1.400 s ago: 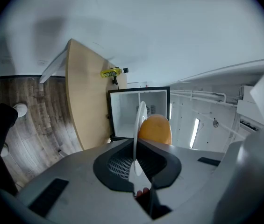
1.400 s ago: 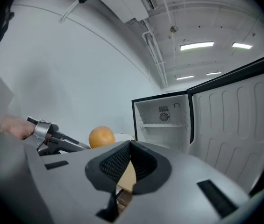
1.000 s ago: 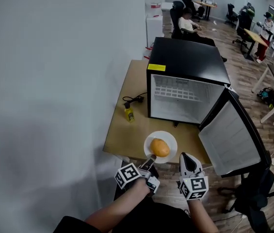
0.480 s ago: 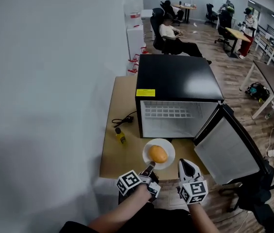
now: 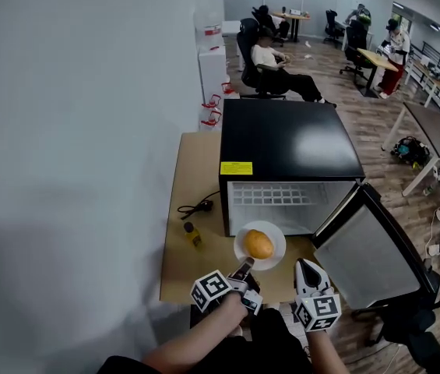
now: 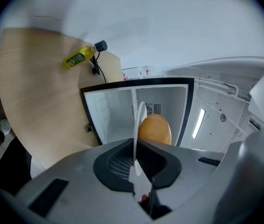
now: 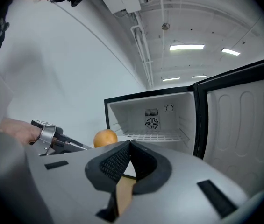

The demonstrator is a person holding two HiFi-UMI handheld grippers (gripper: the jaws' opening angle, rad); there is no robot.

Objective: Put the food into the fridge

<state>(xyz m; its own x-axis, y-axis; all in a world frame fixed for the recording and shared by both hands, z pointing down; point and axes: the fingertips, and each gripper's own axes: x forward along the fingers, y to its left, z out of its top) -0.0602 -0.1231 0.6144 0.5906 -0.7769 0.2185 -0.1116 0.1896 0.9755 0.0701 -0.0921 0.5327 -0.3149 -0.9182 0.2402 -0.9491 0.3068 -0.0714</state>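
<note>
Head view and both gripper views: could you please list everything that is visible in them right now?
table: 1, light wood, against the wall
fridge: 1, black with white inside, on the table, door open to the right
plate: 1, white, in front of the fridge opening
round food item: 1, orange, on the plate
bottle: 1, yellow, lying on the table left of the fridge
cable: 1, black, on the table beside the bottle
seated person: 1, in a chair beyond the fridge
left gripper: 1, grey, jaws shut on the plate's rim
right gripper: 1, grey, jaws together, empty, right of the plate
</note>
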